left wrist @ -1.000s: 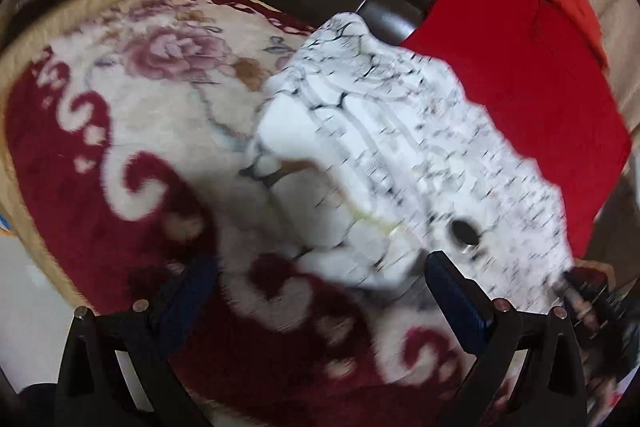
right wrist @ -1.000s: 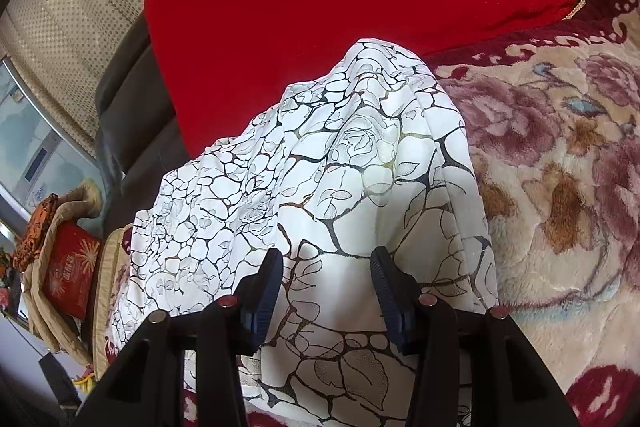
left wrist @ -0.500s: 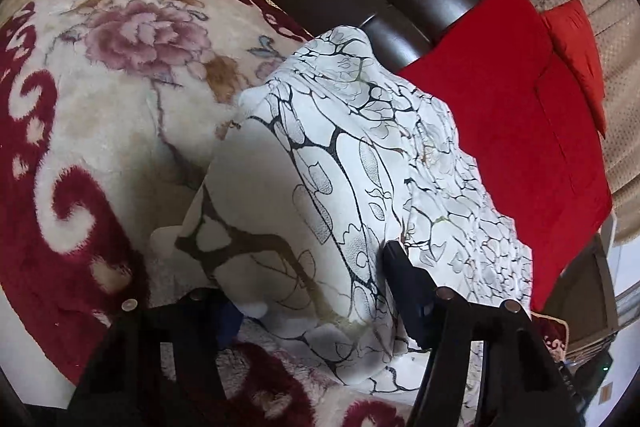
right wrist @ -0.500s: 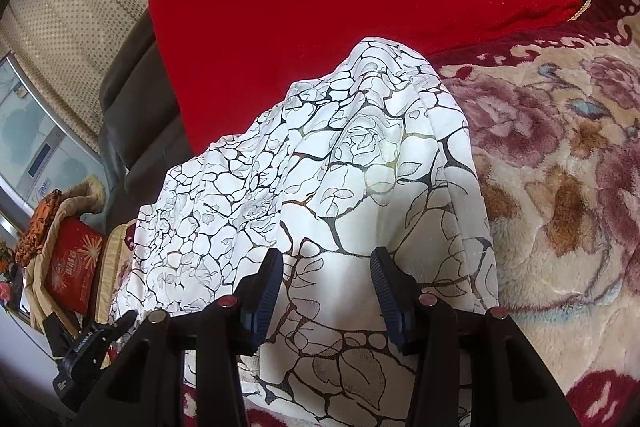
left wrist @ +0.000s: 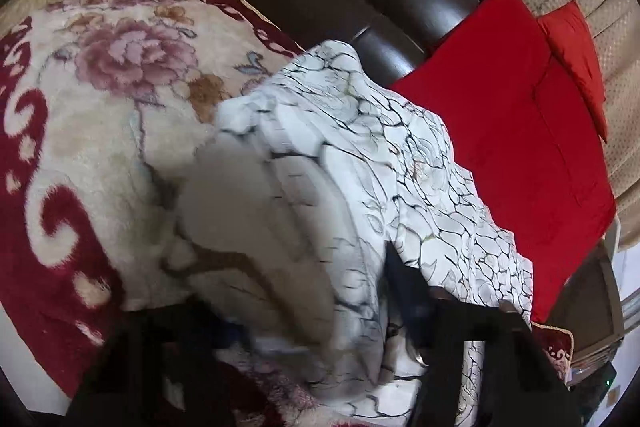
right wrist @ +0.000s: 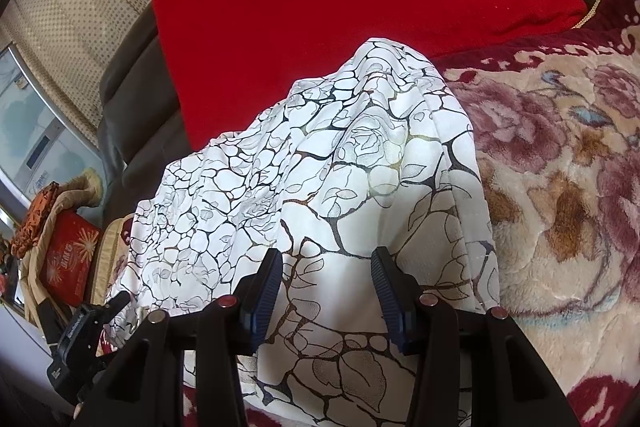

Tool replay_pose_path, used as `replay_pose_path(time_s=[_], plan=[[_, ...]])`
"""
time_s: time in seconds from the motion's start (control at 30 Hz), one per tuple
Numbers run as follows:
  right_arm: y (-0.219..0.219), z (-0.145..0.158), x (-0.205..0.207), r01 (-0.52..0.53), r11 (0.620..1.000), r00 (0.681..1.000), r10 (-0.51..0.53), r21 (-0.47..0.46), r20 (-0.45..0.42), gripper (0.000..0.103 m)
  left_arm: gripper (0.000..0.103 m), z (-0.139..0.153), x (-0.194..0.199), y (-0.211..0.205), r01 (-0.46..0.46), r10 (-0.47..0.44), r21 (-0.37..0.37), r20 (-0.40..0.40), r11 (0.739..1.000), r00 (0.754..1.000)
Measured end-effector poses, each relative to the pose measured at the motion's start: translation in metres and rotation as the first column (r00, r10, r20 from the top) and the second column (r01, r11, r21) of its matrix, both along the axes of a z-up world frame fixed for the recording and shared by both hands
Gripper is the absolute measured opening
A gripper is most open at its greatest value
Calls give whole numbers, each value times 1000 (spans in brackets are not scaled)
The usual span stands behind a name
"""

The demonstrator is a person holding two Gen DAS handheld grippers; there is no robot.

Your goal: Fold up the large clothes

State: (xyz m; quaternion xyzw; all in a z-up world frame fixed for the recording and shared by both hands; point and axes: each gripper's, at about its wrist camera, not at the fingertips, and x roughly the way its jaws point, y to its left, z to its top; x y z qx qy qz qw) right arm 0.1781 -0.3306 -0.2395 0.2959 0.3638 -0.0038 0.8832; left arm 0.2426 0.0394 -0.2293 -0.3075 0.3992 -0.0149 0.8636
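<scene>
Left wrist view: white garment with black vein print (left wrist: 352, 163) lies bunched on the floral plush blanket (left wrist: 100, 131), its far edge against the red cushion (left wrist: 516, 155); left gripper (left wrist: 316, 311), jaws closing, has a blurred fold of the cloth between its fingers, though whether the pads already press it cannot be told. Right wrist view: right gripper (right wrist: 326, 291) sits half open with the garment (right wrist: 360, 163) bulging between its blue pads (right wrist: 266, 291), both pads touching cloth; the blanket (right wrist: 560, 195) spreads to the right.
</scene>
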Motion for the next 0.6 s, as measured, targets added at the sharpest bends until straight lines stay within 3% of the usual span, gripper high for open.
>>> replay_pose_path(time_s=[0.07,0.17,0.23,0.27,0.37,0.43,0.47,0.6], plan=[[-1,0,0,-5,1000,1000,5,9,2,50,46,2,2,4,-1,0,-22,-4,1000,1000],[-2,1,0,-16,1000,1000,16,16,1,50,45,11,5,0,12,-12,8,8,1000,1000],[-3,1,0,-19,1000,1000,19,24,0,50,58,9,11,-2,15,-15,-4,-18,1000,1000],[-4,1,-1,-21,999,1000,21,31,0,50,78,4,16,-2,18,-20,-41,-35,999,999],[-6,1,-3,-20,998,1000,20,59,1,47,80,-3,20,2,-31,26,-101,-58,994,998],[-9,-1,-3,-21,997,1000,21,78,0,44,70,-2,20,2,-60,53,-104,-66,993,996],[-11,-1,-4,-22,996,1000,22,88,0,42,46,0,20,1,-70,64,-76,-75,995,995],[-20,-4,-6,-35,989,999,35,147,4,38,33,11,21,-5,-45,43,-24,-76,999,996]])
